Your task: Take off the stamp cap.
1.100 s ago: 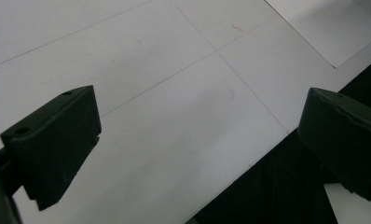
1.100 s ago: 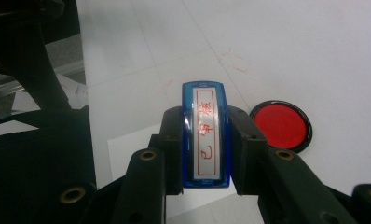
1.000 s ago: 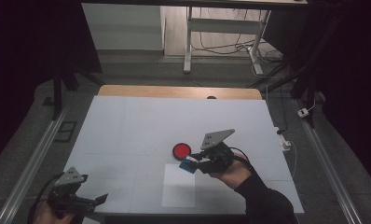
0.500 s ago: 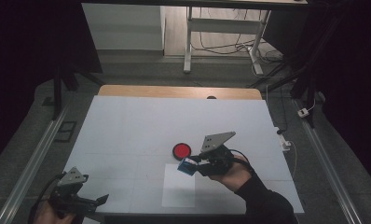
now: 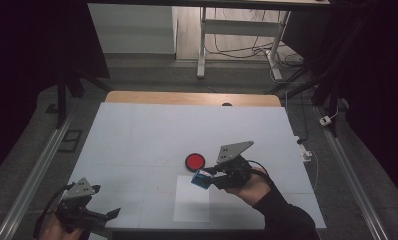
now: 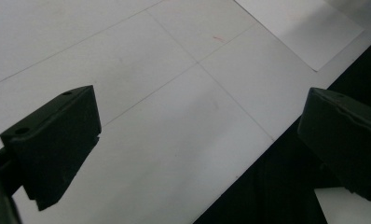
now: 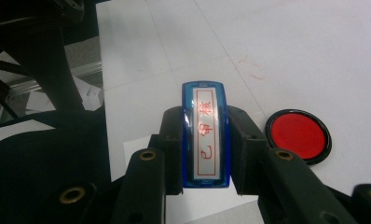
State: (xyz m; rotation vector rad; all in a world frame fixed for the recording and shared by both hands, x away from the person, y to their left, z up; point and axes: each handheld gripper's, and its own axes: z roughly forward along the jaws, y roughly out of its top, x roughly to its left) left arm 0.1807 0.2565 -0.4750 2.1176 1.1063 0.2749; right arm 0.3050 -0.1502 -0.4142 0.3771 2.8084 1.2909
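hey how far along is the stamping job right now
Done: the right gripper has the blue stamp clamped and lifted. In hand: it hangs between the red ink pad and the white paper sheet. Left: the paper looks unmarked, so probably pressing it. Left gripper idles open.

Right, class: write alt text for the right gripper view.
The right gripper has its two black jaws shut on a blue stamp with a red-lettered label, above a white sheet of paper. A round red ink pad lies beside it on the white table.

Lab-like recording room, white table point(image 5: 137, 130), dark surroundings, floor cables point(image 5: 237, 47)
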